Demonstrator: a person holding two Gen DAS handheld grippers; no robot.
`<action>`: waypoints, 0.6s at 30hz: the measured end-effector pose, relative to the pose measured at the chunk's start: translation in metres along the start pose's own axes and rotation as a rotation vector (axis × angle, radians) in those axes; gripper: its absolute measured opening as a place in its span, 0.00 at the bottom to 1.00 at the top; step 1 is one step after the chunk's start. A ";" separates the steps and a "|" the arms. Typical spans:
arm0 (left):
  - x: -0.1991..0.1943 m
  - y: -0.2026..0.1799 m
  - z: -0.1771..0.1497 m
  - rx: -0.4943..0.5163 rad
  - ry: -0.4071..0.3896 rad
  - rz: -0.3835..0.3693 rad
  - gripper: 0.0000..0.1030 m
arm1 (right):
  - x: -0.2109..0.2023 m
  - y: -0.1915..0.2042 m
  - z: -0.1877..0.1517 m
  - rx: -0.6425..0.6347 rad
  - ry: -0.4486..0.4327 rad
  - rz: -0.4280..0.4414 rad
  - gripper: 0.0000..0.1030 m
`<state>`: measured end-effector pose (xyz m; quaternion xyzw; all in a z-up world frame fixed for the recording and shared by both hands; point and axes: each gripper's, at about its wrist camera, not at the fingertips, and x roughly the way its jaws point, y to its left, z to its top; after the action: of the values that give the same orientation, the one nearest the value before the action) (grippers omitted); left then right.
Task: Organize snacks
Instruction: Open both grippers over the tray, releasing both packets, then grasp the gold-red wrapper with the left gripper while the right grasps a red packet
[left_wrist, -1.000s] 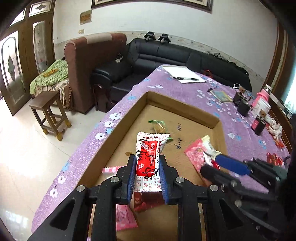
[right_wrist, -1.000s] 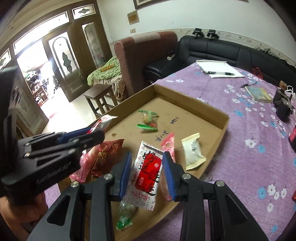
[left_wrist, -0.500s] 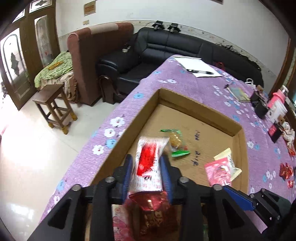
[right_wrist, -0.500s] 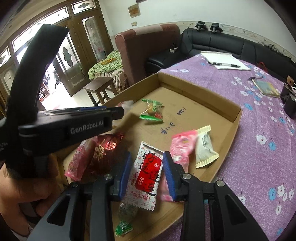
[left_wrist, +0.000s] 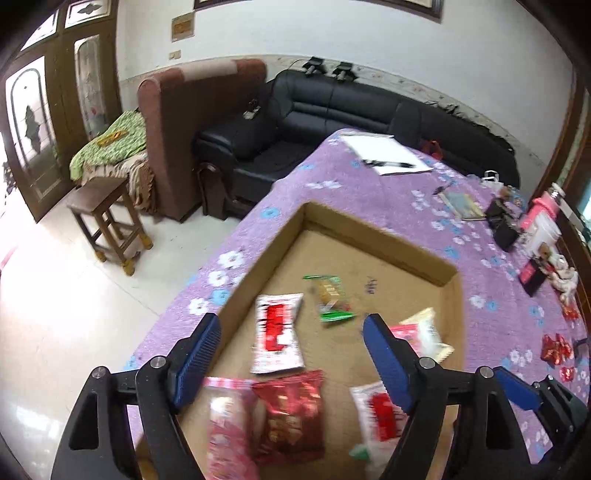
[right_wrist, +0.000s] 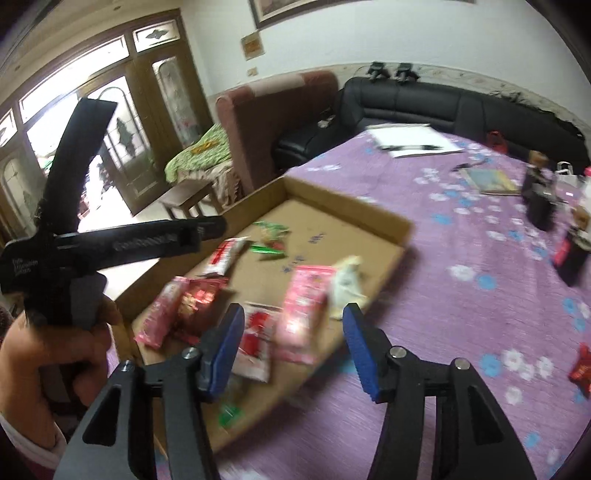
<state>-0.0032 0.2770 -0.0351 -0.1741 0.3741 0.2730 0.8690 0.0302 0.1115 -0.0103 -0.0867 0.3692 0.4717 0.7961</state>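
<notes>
A shallow cardboard tray lies on the purple flowered tablecloth and holds several snack packets. My left gripper is open and empty above the tray's near end; a white-and-red packet lies flat below it. My right gripper is open and empty over the tray's near corner, above another white-and-red packet and a pink packet. A green candy, a dark red packet and a cream packet also lie in the tray. The left gripper's body shows in the right wrist view.
Loose red snacks lie on the cloth right of the tray. Black boxes, a pink bottle, a booklet and paper with a pen sit farther back. A black sofa, brown armchair and wooden stool stand beyond the table's edge.
Both grippers have opened and let go of their white-and-red packets, which now lie in the tray. Both grippers have pulled back and up; the right one has swung rightward.
</notes>
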 end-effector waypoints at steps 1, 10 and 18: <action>-0.004 -0.006 0.000 0.008 -0.007 -0.012 0.81 | -0.009 -0.009 -0.005 0.008 -0.011 -0.019 0.53; -0.025 -0.103 -0.019 0.146 -0.028 -0.164 0.80 | -0.086 -0.121 -0.065 0.175 -0.051 -0.230 0.53; -0.017 -0.208 -0.050 0.343 0.004 -0.272 0.80 | -0.155 -0.234 -0.125 0.374 -0.079 -0.419 0.61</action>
<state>0.0852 0.0815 -0.0351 -0.0732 0.3900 0.0851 0.9140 0.1140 -0.1823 -0.0445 0.0057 0.3925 0.2236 0.8922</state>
